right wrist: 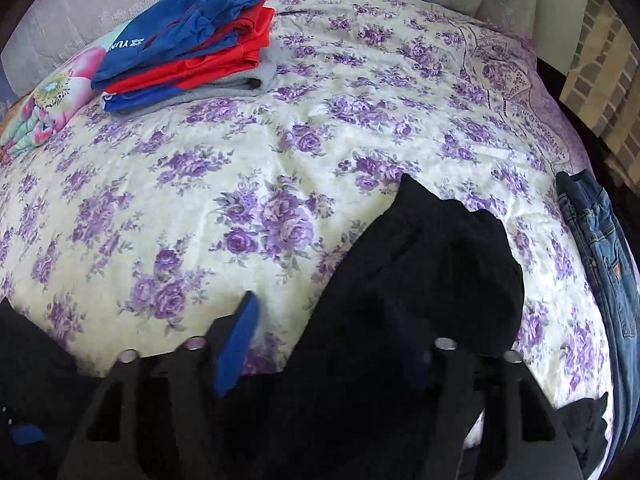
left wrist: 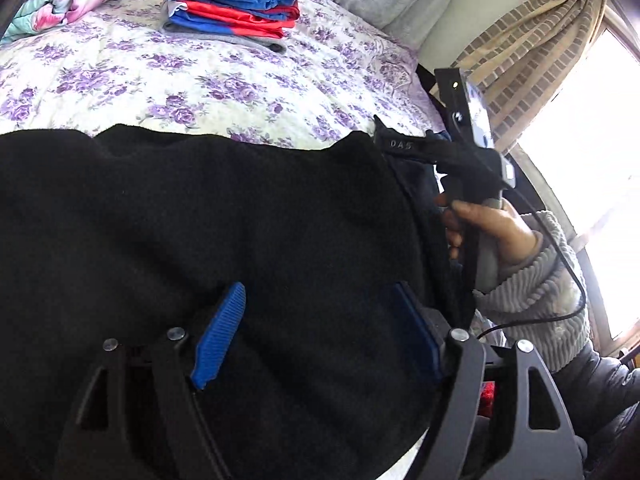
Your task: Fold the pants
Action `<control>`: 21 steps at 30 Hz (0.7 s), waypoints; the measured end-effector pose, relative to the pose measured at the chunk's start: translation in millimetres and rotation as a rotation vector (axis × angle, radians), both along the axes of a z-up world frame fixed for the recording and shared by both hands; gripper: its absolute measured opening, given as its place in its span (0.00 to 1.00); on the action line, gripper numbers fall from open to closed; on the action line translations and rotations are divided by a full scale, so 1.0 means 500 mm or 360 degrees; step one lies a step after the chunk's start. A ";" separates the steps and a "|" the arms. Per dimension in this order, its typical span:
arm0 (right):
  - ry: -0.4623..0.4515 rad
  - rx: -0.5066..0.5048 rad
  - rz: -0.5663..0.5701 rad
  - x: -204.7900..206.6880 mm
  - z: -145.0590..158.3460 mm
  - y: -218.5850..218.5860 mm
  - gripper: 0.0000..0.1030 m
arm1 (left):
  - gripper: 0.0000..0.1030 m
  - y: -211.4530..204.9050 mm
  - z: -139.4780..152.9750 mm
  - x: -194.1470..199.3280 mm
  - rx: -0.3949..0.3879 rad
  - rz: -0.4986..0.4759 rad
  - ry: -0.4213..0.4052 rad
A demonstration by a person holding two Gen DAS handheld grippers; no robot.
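**Black pants under both grippers, no grip**

Pants (left wrist: pixel 200 220) lie bunched on the floral bedspread (right wrist: pixel 240 160), long axis unclear. Left gripper (left wrist: pixel 316 332) gapes directly over them, pinching nothing; right gripper (right wrist: pixel 320 336) half-open, cloth between pads, unclamped. Left sits nearer.

On the bed (right wrist: pixel 280 128), pants (right wrist: pixel 432 264) lie lower centre, folded clothes (right wrist: pixel 192 40) upper left, jeans (right wrist: pixel 600 248) at right edge.
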State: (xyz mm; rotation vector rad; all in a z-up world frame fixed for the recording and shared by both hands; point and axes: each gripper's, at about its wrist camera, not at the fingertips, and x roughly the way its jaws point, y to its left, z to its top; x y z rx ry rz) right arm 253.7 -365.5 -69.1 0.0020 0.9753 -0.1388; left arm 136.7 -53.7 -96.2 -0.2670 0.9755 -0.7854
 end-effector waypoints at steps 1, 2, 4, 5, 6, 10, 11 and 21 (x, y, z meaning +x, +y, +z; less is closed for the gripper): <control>-0.0003 0.0049 -0.0013 -0.004 0.002 -0.017 0.23 | 0.74 -0.001 -0.001 0.000 -0.0010 -0.0007 -0.0004; -0.0020 0.0109 -0.0024 -0.011 0.004 -0.035 0.16 | 0.75 -0.003 -0.001 -0.001 -0.0013 -0.0019 -0.0014; -0.0049 0.0231 -0.0022 -0.027 0.010 -0.061 0.04 | 0.79 -0.006 -0.002 -0.004 -0.0015 -0.0037 -0.0034; -0.0082 0.0270 -0.0029 -0.040 0.016 -0.072 0.04 | 0.79 -0.006 -0.001 -0.004 -0.0015 -0.0041 -0.0038; -0.0120 0.0307 -0.0029 -0.051 0.023 -0.083 0.03 | 0.80 -0.006 0.000 -0.006 -0.0014 -0.0046 -0.0043; -0.0275 0.0537 -0.0072 -0.114 0.062 -0.136 0.03 | 0.81 -0.008 -0.001 -0.007 -0.0017 -0.0050 -0.0046; -0.0324 0.0602 -0.0088 -0.141 0.077 -0.154 0.03 | 0.81 -0.008 -0.001 -0.007 -0.0017 -0.0050 -0.0047; -0.0447 0.1095 -0.0554 -0.515 0.038 -0.376 0.03 | 0.84 -0.009 0.000 -0.010 -0.0015 -0.0061 -0.0056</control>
